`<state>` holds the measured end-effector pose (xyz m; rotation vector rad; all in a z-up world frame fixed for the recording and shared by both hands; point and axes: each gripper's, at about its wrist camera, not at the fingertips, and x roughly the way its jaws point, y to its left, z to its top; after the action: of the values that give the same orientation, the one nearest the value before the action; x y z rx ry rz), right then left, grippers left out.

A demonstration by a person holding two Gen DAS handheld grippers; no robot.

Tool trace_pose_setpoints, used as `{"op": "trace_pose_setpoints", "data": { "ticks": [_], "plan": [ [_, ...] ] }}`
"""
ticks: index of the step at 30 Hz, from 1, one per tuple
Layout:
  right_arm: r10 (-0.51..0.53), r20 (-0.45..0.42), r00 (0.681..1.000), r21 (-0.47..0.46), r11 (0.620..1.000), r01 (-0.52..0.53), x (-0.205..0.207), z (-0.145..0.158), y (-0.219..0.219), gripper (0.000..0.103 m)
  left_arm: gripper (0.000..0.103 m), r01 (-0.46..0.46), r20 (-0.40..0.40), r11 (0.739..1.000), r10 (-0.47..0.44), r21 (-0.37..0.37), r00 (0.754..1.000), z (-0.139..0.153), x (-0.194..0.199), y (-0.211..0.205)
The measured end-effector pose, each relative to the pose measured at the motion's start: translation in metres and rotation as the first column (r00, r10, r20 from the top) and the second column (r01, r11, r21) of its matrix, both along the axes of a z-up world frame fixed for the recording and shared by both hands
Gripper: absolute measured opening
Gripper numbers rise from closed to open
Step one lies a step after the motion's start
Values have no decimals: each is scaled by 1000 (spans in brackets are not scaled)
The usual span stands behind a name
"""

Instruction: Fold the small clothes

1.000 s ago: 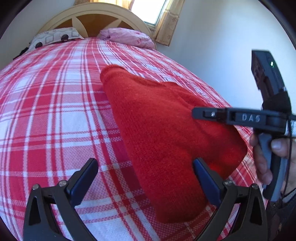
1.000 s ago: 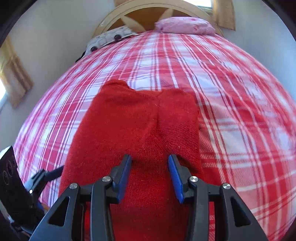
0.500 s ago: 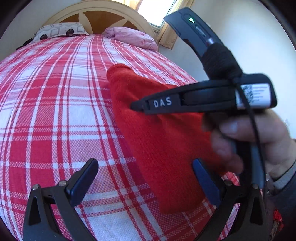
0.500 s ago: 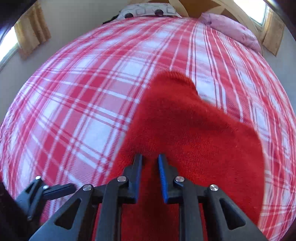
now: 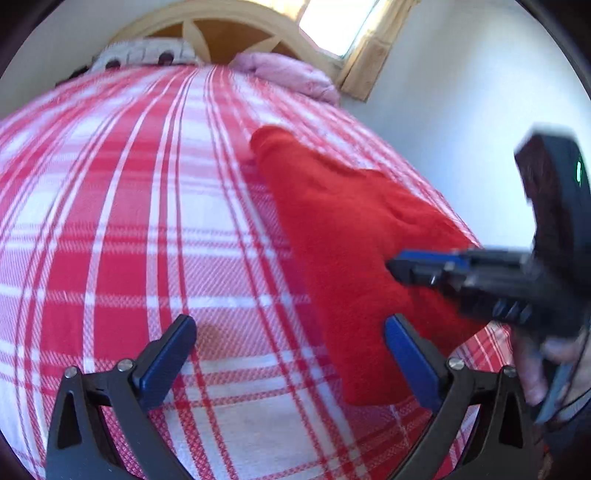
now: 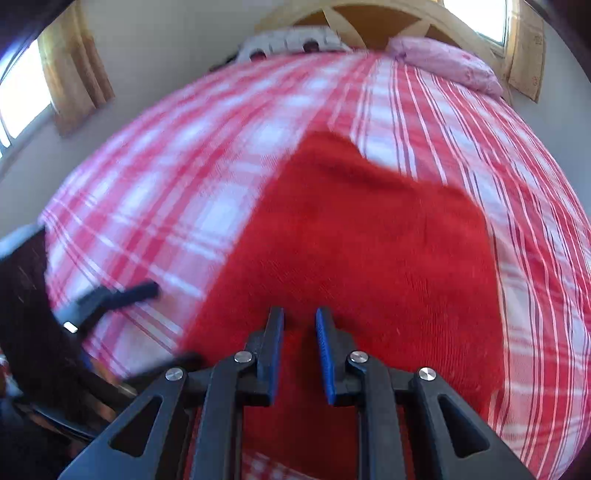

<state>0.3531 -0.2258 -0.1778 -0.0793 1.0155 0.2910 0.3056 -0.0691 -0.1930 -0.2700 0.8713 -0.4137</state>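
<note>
step: folding red knit point(image 6: 369, 258) on bed point(image 5: 129, 240)
right claw point(image 6: 299, 332): narrow gap; grip unclear
left claw point(image 5: 291, 354): wide, empty
next: grip an edge; fold over

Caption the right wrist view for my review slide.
Right hand-held gripper, jaws narrowed, above red knit garment on plaid bedspread.

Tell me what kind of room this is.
Most likely a bedroom: a bed under a red-and-white plaid cover, a curved wooden headboard with a pink pillow, and a curtained window.
</note>
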Motion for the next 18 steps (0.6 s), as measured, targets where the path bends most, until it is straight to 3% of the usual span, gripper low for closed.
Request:
{"op": "trace_pose_setpoints", "data": {
  "ticks": [3, 8, 11, 14, 16, 18],
  "plan": [
    [-25, 9, 1000, 50, 998, 25, -2, 2, -8, 19, 103, 0, 12, 1000, -1, 30, 1000, 2, 1, -4],
    [-67, 81, 994, 160, 986, 53, -35, 25, -27, 20, 103, -17, 46, 1000, 17, -8, 999, 4, -4, 4],
    [-112, 83, 990, 120, 988, 102, -54, 10, -42, 22, 103, -7, 12, 1000, 7, -28, 1000, -2, 1, 5],
    [-84, 91, 992, 86, 993, 77, -60, -10, -45, 22, 103, 0, 15, 1000, 0, -5, 1000, 0, 0, -1],
    [-55, 117, 992, 28, 998, 52, -58, -11, -38, 22, 103, -1, 16, 1000, 1, 17, 1000, 0, 1, -4],
    [-53, 112, 992, 27, 998, 50, -57, -3, -36, 23, 103, -12, 14, 1000, 12, 21, 1000, 1, 1, -3]
  ]
}}
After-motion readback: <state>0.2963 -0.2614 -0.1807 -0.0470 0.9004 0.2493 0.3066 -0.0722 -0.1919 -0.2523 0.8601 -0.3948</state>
